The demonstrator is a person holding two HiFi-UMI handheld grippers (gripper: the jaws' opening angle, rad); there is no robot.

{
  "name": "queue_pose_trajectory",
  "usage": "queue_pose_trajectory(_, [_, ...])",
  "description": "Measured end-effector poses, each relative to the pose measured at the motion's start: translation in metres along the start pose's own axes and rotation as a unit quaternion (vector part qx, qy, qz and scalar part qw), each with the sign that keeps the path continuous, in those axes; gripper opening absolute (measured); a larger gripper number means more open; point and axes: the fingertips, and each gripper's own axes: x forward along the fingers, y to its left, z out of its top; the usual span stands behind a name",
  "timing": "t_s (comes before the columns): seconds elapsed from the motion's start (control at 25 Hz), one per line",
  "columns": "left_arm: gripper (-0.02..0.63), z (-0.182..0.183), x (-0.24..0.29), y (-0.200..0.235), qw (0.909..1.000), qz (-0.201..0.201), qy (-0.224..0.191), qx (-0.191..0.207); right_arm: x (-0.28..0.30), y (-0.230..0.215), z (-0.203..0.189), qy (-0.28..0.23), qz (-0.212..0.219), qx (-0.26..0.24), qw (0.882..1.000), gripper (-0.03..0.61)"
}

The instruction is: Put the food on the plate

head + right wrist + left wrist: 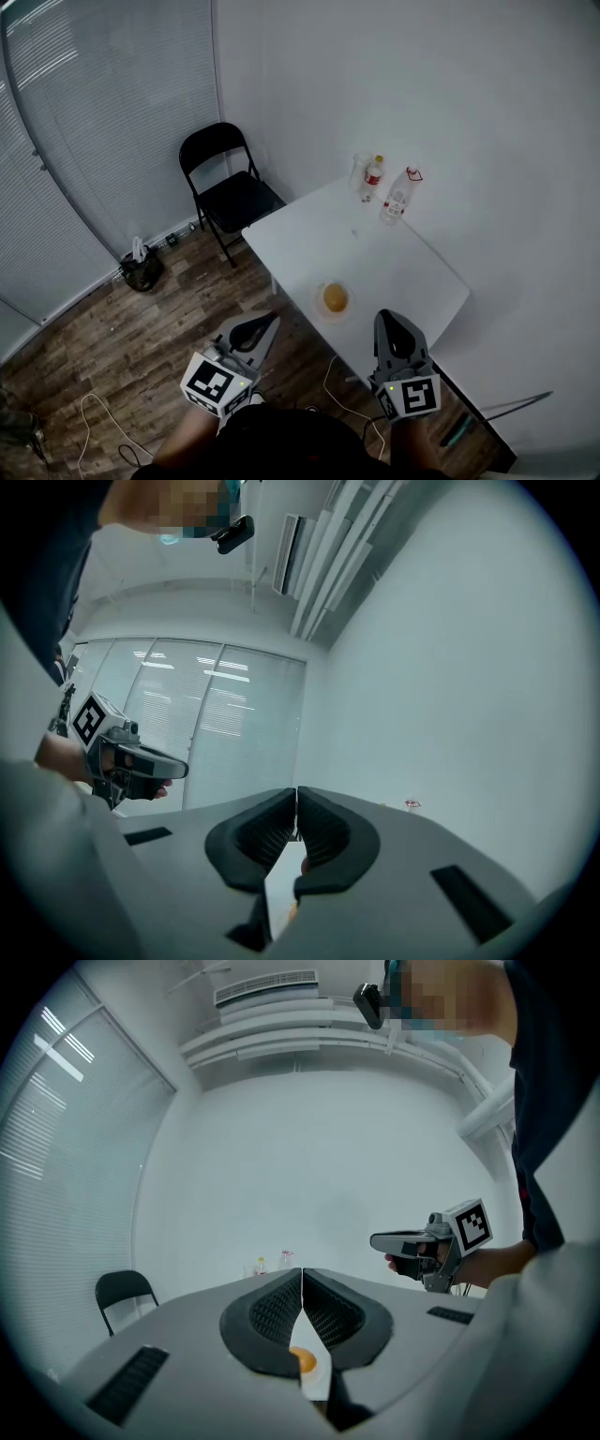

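A small pale plate [322, 309] lies near the front edge of the white table [394, 272], with a round orange piece of food [335, 299] on it. My left gripper [271, 320] hangs over the floor to the left of the table's near corner, shut and holding nothing. My right gripper [383, 317] hovers just right of the plate, also shut and holding nothing. In the left gripper view the jaws meet at the left gripper [302, 1273]; the food [304, 1361] shows below them and the right gripper [377, 1240] is off to the right. In the right gripper view the right gripper [296, 793] is closed.
Two plastic bottles [373, 178] [398, 197] and a clear cup [361, 171] stand at the table's far end by the wall. A black folding chair [228, 193] is left of the table. A small bin [141, 270] and cables [94, 412] lie on the wooden floor.
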Motion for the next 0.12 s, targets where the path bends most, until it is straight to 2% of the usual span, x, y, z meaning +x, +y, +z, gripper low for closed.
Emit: queue_pose_trajectory(0.12, [0.023,0.0008,-0.0047,-0.0002,1.0,0.003,0.006,-0.004,-0.0009,0.0039,-0.0005,0.002,0.001,0.001,1.0,0.028])
